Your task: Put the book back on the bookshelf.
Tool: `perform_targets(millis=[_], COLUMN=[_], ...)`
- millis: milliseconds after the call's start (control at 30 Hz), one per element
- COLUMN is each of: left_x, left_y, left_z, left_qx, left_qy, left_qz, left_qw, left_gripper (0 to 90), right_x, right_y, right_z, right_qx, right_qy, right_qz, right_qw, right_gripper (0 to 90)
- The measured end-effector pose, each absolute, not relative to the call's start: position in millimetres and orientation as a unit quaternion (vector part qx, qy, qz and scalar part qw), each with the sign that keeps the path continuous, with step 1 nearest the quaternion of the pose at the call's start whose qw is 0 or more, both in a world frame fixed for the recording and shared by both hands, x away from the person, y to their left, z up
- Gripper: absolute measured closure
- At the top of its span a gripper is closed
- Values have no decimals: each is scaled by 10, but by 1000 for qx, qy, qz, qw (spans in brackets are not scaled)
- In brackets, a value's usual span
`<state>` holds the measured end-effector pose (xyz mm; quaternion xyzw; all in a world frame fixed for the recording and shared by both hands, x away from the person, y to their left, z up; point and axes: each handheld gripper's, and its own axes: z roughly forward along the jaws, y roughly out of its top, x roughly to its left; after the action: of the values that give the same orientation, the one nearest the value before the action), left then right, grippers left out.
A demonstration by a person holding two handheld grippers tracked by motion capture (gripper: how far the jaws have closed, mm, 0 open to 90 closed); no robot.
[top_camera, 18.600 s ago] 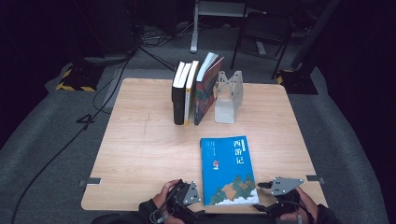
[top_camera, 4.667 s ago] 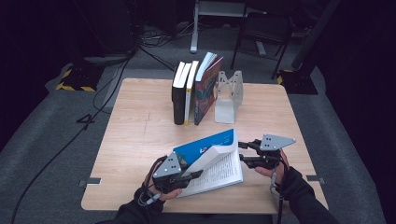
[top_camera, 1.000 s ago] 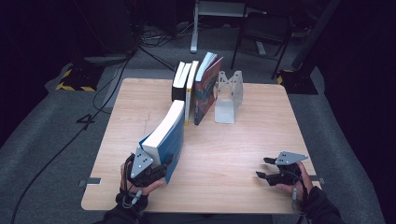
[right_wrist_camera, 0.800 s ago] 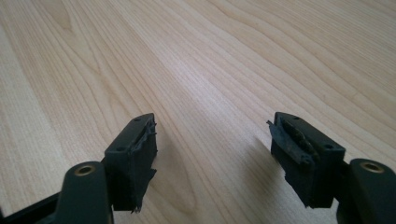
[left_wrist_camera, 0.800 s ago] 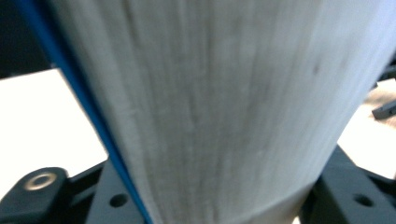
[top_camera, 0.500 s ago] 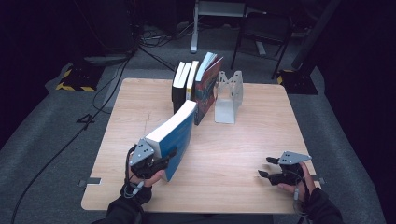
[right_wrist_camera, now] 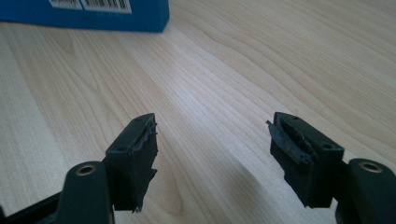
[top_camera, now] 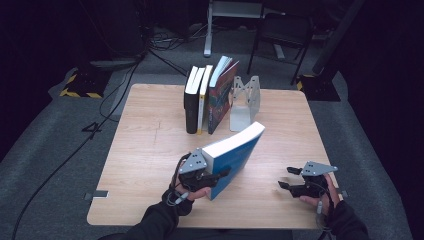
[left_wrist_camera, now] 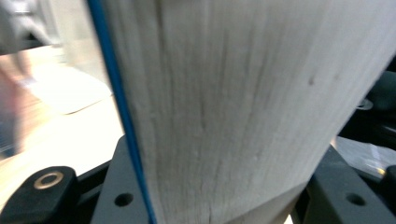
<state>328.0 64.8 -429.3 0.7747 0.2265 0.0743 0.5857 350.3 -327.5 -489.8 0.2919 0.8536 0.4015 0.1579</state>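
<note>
— While the left gripper [top_camera: 212,180] sits low at centre frame, what does it hold?
— Its jaws, having just been closing, clamp the blue book [top_camera: 235,155], tilted above the table [top_camera: 145,150].
— And the right gripper [top_camera: 292,185]?
— Lower right, jaws spread, holding nothing.

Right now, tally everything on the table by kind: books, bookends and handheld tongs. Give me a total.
Books: 4, three standing in a row (black-spined book, yellow-spined book, dark red-covered book) plus the blue-covered paperback book held tilted in the left tongs.
Bookends: 1, the grey metal bookend.
Tongs: 2, left and right tongs.
Total: 7
</note>
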Motion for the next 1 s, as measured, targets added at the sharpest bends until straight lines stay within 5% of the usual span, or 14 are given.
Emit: perform_targets(millis=[367, 1000], left_x=[3234, 3134], left_y=[458, 548], left_z=[-4276, -4317], left_qx=[793, 828], left_qy=[172, 146], left_qz=[36, 73], left_qw=[584, 537], left_gripper=[587, 548], right_x=[3445, 3664], right_y=[-3195, -2756], right_z=[-4810, -4468], right_qx=[268, 183], right_qy=[854, 846], right_qz=[419, 483], right_qw=[153, 131], right_gripper=[312, 298])
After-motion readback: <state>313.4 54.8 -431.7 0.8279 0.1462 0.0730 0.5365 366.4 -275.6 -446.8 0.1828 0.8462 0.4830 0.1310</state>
